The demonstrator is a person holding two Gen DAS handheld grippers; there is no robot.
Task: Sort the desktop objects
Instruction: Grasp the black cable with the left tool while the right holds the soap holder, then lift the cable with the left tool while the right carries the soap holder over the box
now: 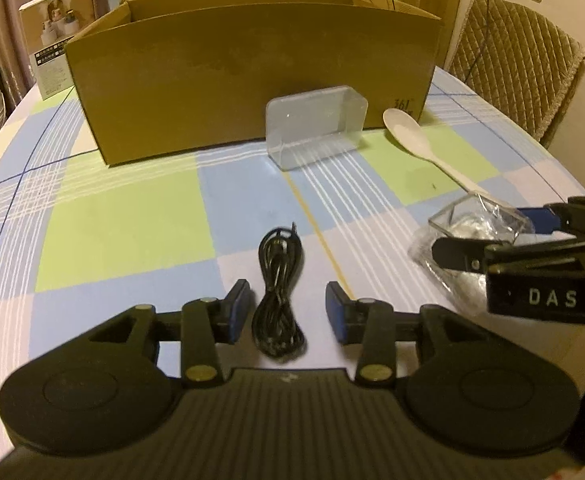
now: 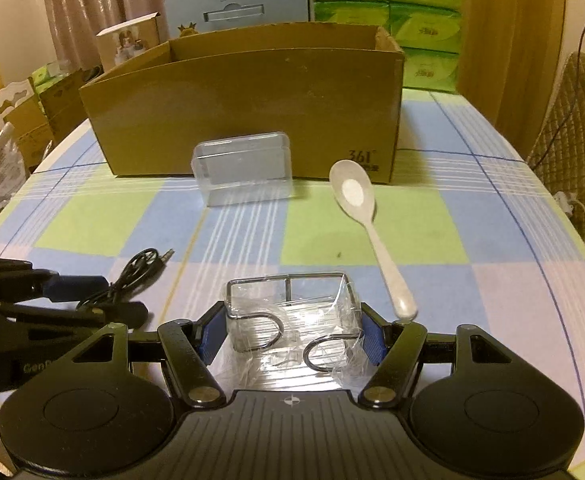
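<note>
- Checked cloth in blue, green and white covers the counter; an open cardboard box stands at the far side, mouth up, a sensible place for sorted items to go.
- Left gripper: jaws spread, one either side of a coiled black cable that lies flat on the cloth. It appears lined up for a pick, with no contact visible yet.
- Right gripper: jaws spread around a wire-framed holder in clear wrap; pads sit just beside its ends, and I cannot tell whether they touch.
- A white spoon lies bowl-up, bowl near the box and handle towards the holder.
- A clear plastic case stands on edge just in front of the box wall.
- Cable appearance: thin, glossy, loosely bundled, a plug tip poking from the far end.
</note>
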